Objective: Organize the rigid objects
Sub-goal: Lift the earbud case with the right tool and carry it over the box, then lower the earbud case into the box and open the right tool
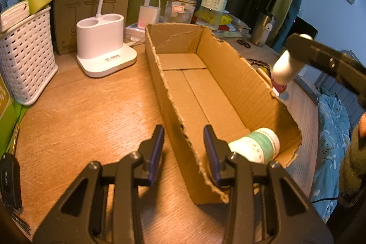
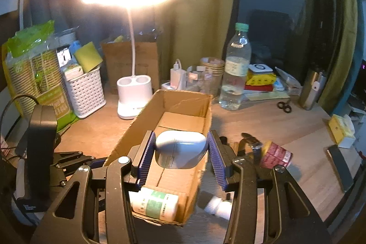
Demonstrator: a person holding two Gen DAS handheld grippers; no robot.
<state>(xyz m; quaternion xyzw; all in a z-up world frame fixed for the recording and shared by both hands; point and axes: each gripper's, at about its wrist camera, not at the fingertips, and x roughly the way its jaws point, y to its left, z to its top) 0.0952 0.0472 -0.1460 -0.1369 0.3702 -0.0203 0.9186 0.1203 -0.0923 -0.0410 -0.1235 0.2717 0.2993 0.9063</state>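
Above the box (image 2: 183,104), the right gripper (image 2: 181,150) clamps a white mouse (image 2: 180,148) not yet dropped beside the bottle (image 2: 155,202) already inside, the left gripper (image 1: 184,148) straddles the box's near wall clenched on nothing, and a red can (image 2: 275,154) waits outside.

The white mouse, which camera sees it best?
The right wrist view: the white mouse sits centered between the right tool's pads, above the cardboard box. The left wrist view shows it blurred, partly hidden.
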